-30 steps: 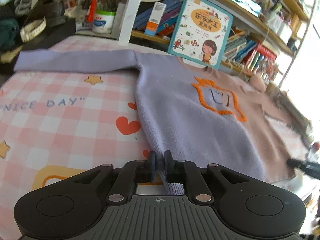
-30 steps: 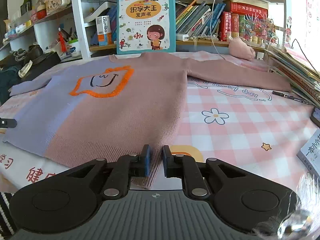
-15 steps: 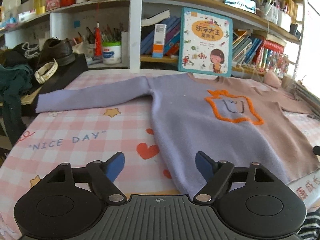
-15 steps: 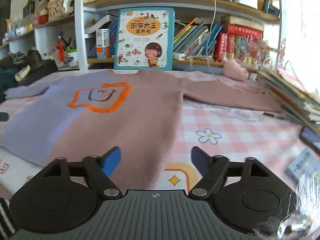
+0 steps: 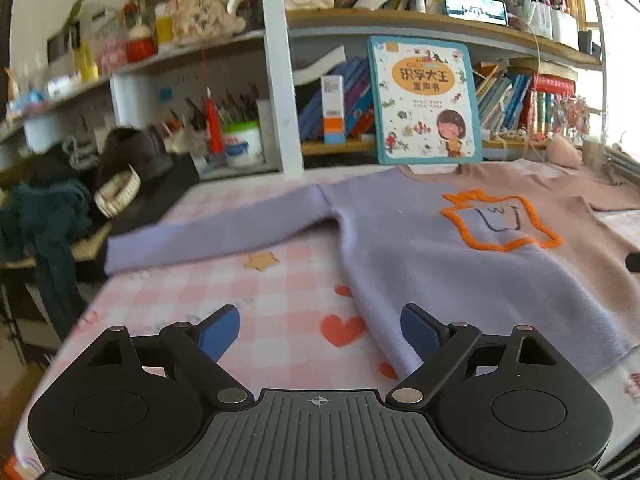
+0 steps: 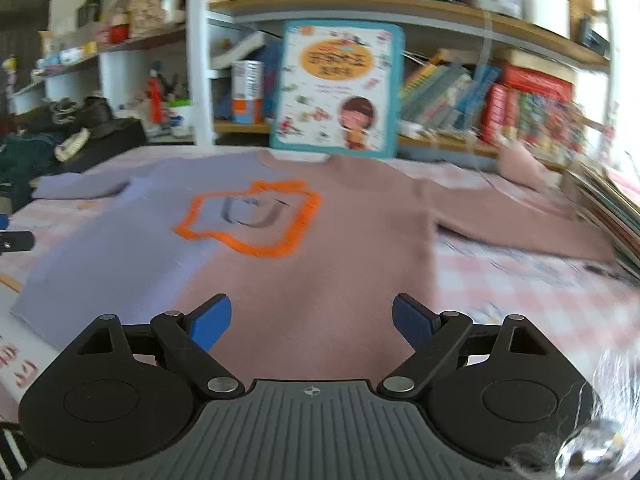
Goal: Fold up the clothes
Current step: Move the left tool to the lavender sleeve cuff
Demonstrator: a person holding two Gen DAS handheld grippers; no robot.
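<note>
Nearest in the left wrist view, the left tongs (image 5: 320,330) stand spread wide with nothing between them, their blue pads (image 5: 219,332) flat and smooth on black jointed arms above a ribbed grey body. Under them lies a pink-and-white checked cloth (image 5: 256,296) printed with red hearts and a tan star, covering the worktop. The right pad hangs over the lower left side edge of the sweater (image 5: 460,280), though whether it touches the knit cannot be told.

In the right wrist view, the right tongs (image 6: 312,322) are likewise wide apart and empty, above the sweater's (image 6: 320,272) lower front; contact cannot be judged.

The sweater is a soft, fuzzy knit lying flat and face-up on the checked cloth, lavender on one half and dusty pink on the other. A raised orange yarn outline (image 5: 500,220) with a jagged, star-like shape sits on the chest around a stitched dark smile. The lavender sleeve (image 5: 216,236) stretches straight out toward the worktop's edge; the pink sleeve (image 6: 520,228) runs out the opposite way toward a stack of books.

Beyond the neckline, a glossy teal-bordered children's book (image 5: 424,100) leans upright against wooden shelves (image 5: 400,26) crammed with book spines, jars and pens. A dark shoe (image 5: 132,156) sits further off to the side.
</note>
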